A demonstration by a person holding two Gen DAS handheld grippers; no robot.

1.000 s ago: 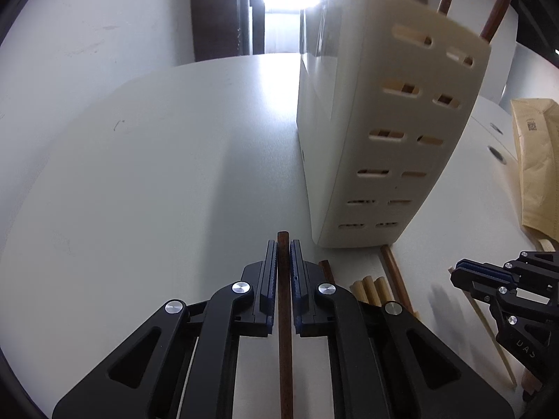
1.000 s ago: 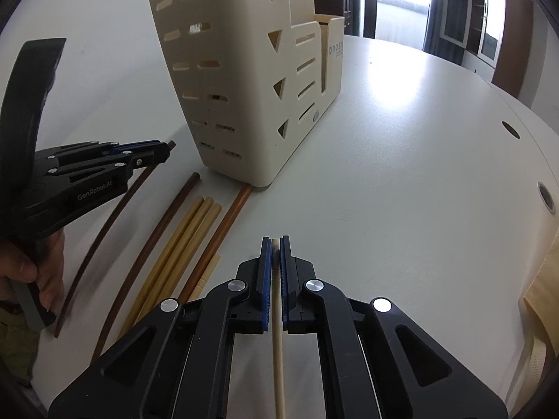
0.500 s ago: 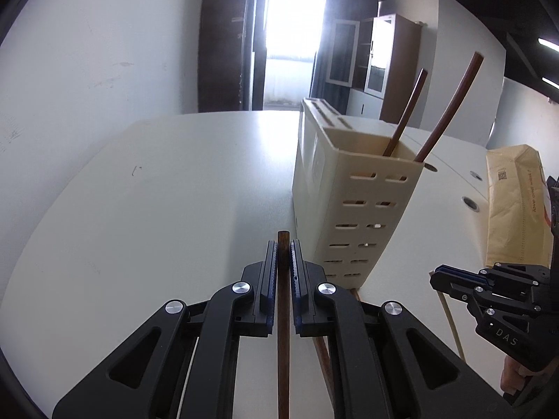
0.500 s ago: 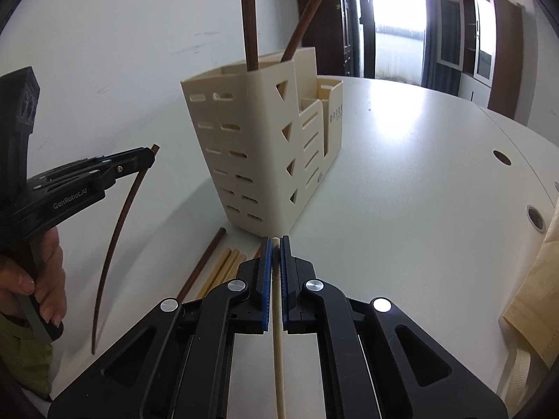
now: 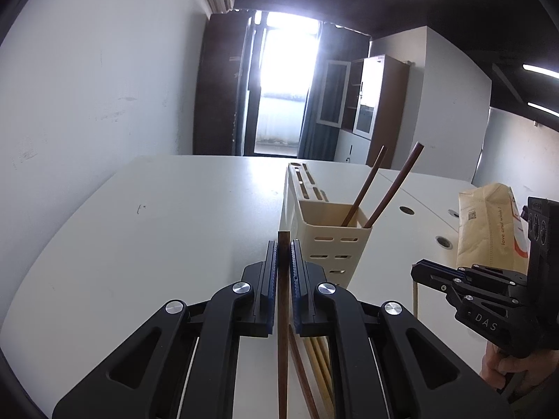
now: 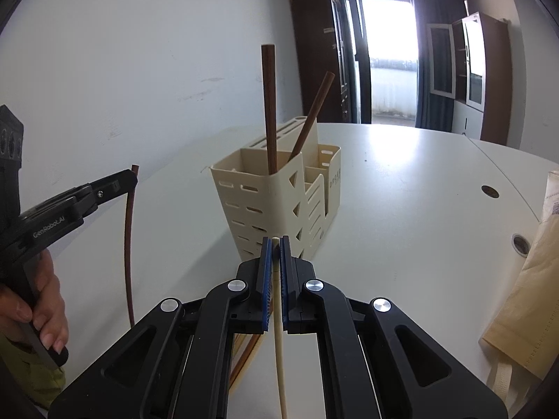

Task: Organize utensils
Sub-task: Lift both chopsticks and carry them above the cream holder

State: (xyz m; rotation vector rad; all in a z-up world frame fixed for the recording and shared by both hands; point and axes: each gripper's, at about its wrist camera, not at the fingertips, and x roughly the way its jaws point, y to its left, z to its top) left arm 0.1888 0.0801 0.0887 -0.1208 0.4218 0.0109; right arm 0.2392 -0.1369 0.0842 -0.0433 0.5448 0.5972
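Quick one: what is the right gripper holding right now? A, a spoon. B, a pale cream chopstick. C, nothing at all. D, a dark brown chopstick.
B: in the right wrist view the right gripper is shut on a pale cream chopstick that runs between its blue pads, while the dark brown chopstick sits in the left gripper.

On the white worktop (image 6: 401,181) stands the cream slotted plastic utensil holder (image 6: 265,206), 2 dark wooden chopsticks (image 6: 269,104) in it, the tan paper bag (image 5: 489,227) to its right.
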